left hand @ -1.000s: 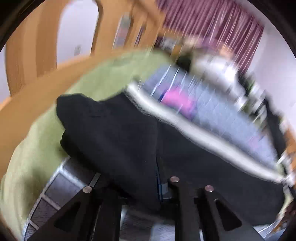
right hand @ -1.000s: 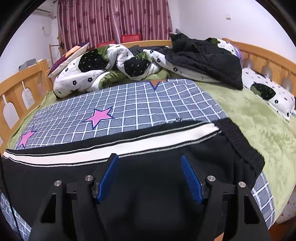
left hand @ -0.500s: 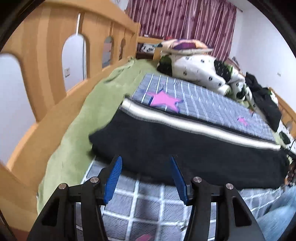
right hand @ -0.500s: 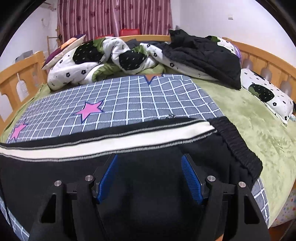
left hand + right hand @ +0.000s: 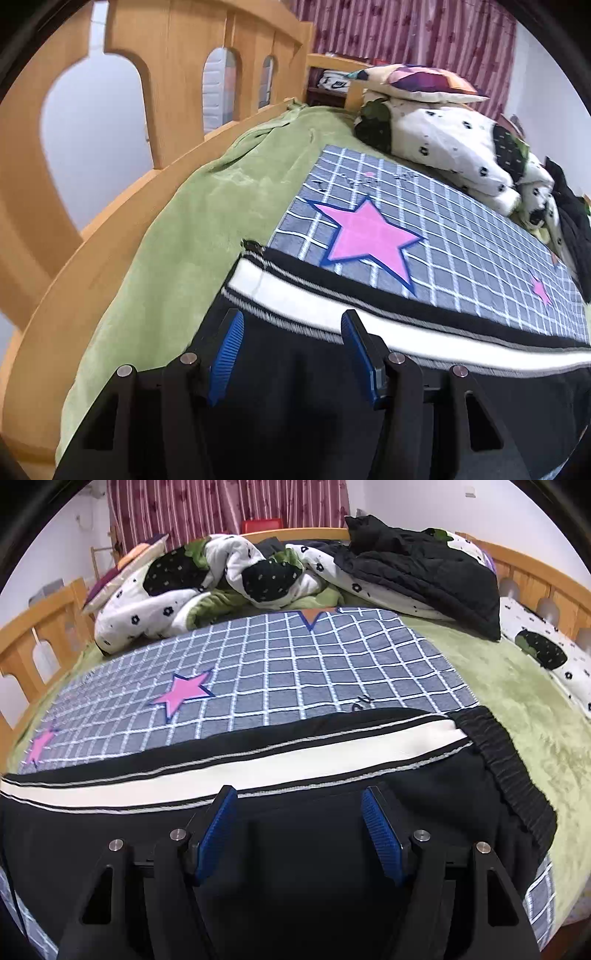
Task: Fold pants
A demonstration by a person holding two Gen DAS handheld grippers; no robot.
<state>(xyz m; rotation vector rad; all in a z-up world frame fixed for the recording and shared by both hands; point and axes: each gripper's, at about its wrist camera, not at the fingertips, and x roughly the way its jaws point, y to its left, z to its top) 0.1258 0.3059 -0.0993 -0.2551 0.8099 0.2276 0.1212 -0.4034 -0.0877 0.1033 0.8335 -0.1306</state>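
Two black grippers: left gripper (image 5: 291,332), right gripper (image 5: 299,805); ribbed blue pads, silver screws.

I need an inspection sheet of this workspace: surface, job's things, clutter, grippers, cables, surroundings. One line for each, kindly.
Surface: bed with green blanket and grey checked sheet with pink stars on top.
Job's things: black pants with a white side stripe, lying flat along the near edge of the sheet; elastic waistband at the right end.
Clutter: bunched white quilt, black jacket, patterned pillow at the far end.
Grippers: left gripper and right gripper both over the pants, fingers apart, holding nothing.
Cables: nothing seen.
Surroundings: wooden bed rail, striped red curtain, white walls.
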